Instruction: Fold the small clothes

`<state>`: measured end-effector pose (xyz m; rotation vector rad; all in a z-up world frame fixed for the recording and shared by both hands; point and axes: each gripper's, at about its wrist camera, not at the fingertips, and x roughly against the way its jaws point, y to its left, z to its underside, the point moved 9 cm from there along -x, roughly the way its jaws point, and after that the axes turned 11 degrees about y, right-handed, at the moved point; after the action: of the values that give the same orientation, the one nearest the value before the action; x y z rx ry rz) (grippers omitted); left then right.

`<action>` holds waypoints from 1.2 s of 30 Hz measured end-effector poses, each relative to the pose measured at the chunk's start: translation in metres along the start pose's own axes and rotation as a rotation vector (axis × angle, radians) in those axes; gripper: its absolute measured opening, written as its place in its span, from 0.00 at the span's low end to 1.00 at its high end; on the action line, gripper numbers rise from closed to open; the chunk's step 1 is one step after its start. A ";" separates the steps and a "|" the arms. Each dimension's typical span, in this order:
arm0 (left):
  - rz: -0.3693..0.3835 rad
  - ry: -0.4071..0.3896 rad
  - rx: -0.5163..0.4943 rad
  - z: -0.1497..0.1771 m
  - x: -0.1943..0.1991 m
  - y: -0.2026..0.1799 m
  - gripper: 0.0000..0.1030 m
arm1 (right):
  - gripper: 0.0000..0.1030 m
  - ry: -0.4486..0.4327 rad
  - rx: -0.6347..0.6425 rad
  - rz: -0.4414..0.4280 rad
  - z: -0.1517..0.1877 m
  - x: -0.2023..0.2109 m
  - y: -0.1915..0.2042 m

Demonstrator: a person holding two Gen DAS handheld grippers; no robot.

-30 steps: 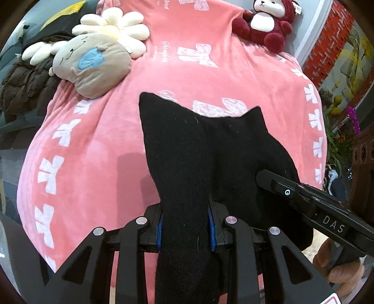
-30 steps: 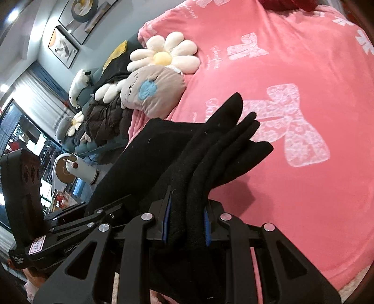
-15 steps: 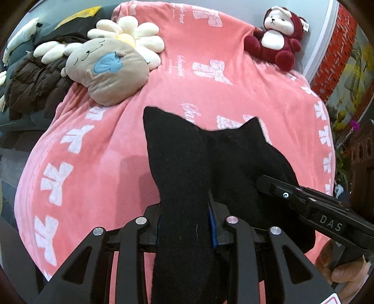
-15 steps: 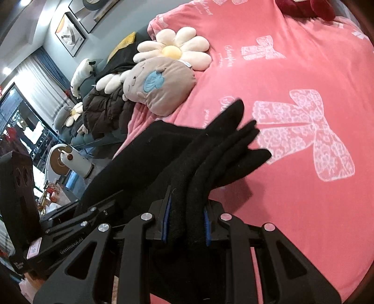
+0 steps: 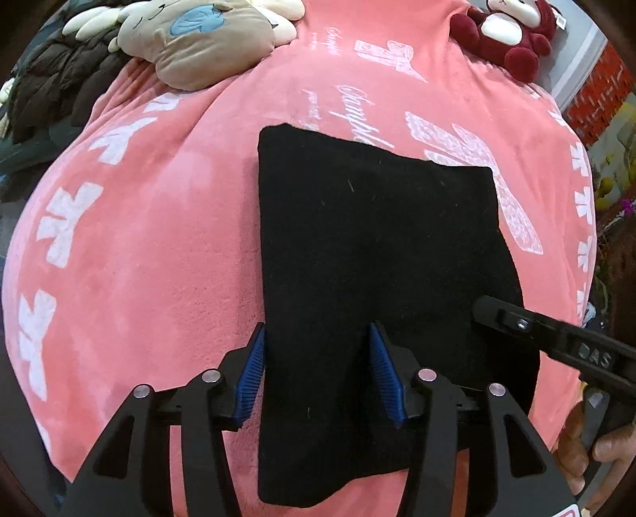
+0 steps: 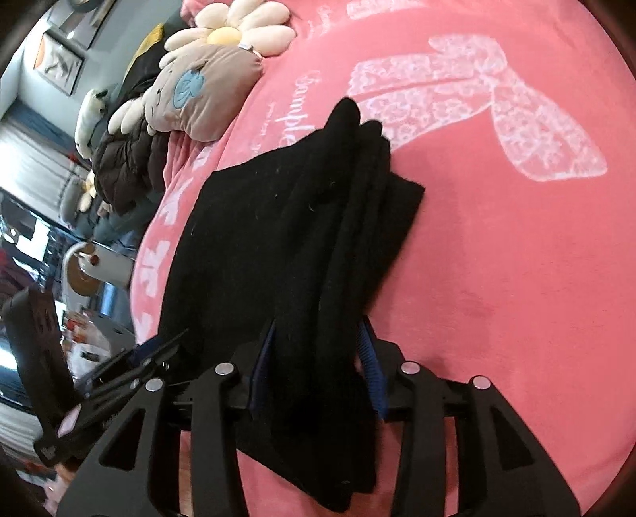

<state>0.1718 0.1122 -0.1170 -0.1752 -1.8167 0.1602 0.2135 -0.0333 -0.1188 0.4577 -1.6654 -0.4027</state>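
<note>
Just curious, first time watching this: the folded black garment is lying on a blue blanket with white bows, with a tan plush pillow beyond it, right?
Not quite: the blanket is pink, not blue, as the left wrist view shows. The rest holds: the folded black garment lies on it, white bows and all, with the tan plush pillow beyond.

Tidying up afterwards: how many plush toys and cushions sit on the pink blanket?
3, perhaps more out of frame: the tan face cushion far left, the daisy cushion behind it, the red-and-white plush bear far right.
</note>
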 end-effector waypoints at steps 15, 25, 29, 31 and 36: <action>-0.059 0.045 -0.028 0.005 -0.014 -0.008 0.61 | 0.32 -0.055 0.003 0.086 0.013 0.010 0.003; -0.144 -0.003 -0.065 0.026 0.013 -0.021 0.70 | 0.67 -0.224 0.076 0.372 0.051 0.064 -0.011; -0.165 -0.027 -0.060 0.044 0.008 -0.026 0.70 | 0.68 -0.229 0.089 0.440 0.074 0.055 -0.024; -0.180 -0.041 -0.063 0.055 0.005 -0.028 0.70 | 0.69 -0.230 0.087 0.445 0.079 0.053 -0.025; -0.190 -0.052 -0.081 0.064 0.001 -0.031 0.71 | 0.70 -0.240 0.085 0.451 0.084 0.055 -0.023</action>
<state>0.1086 0.0811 -0.1260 -0.0558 -1.8820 -0.0434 0.1255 -0.0814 -0.0952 0.0874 -1.9616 -0.0530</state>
